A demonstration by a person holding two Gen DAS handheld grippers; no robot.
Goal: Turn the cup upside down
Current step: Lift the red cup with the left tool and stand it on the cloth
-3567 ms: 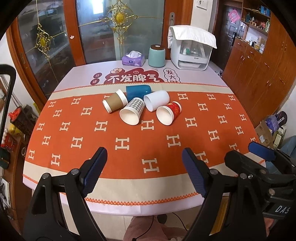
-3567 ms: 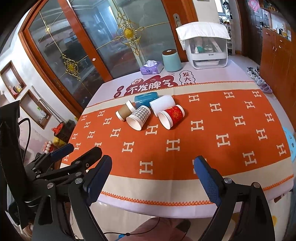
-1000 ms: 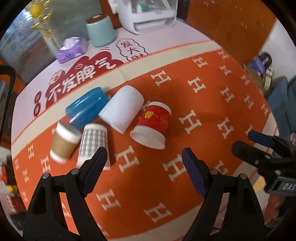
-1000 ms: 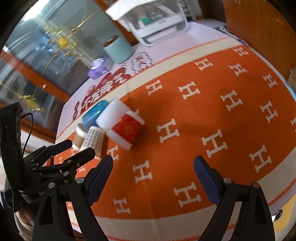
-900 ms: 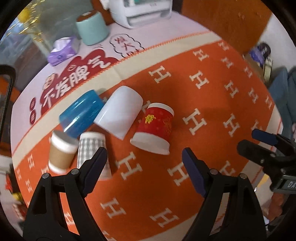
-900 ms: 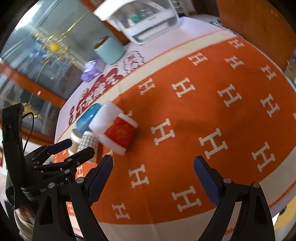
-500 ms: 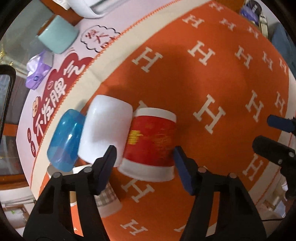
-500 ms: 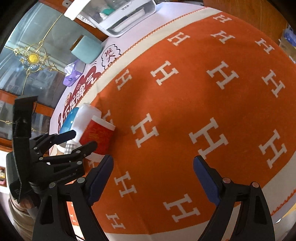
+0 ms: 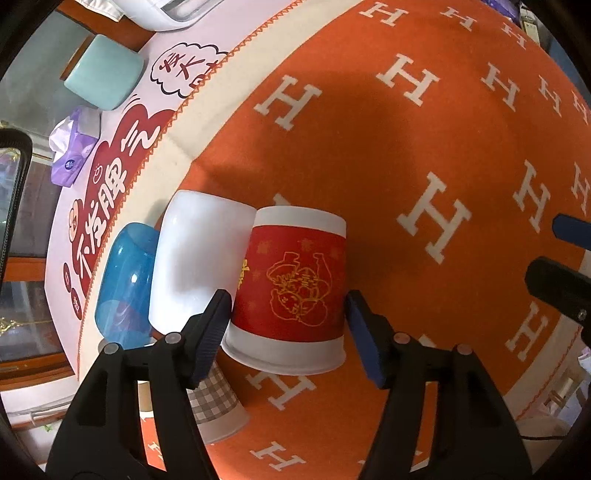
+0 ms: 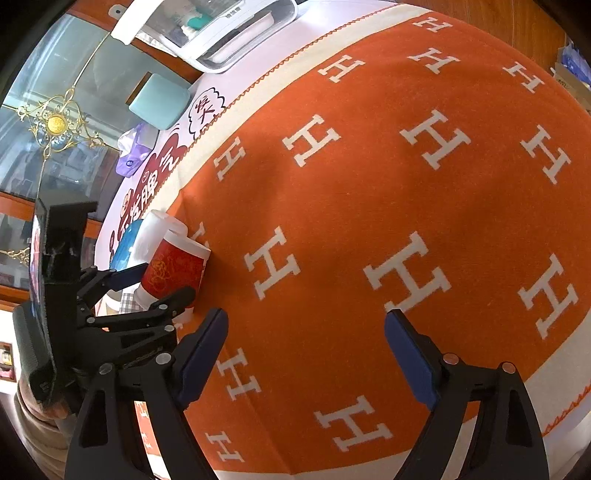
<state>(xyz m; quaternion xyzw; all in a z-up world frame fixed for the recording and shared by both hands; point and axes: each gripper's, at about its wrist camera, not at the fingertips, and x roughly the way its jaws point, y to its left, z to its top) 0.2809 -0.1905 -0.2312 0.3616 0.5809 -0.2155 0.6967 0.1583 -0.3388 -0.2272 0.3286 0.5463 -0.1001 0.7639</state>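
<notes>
A red paper cup (image 9: 295,288) with gold print lies on its side on the orange tablecloth, its open end toward me. My left gripper (image 9: 288,325) straddles it, one blue pad on each side, touching or almost touching its walls. In the right wrist view the red cup (image 10: 173,267) shows between the left gripper's fingers (image 10: 127,275). My right gripper (image 10: 304,356) is open and empty over bare cloth to the right of the cups.
A white cup (image 9: 199,254), a blue cup (image 9: 125,280) and a checked cup (image 9: 218,406) lie on their sides against the red one. A teal canister (image 9: 105,72), a purple tissue pack (image 9: 74,147) and a white appliance (image 10: 218,33) stand at the far edge.
My left gripper has come down and forward onto the red cup and its jaws have narrowed around it. My right gripper has moved closer to the cloth and stayed open.
</notes>
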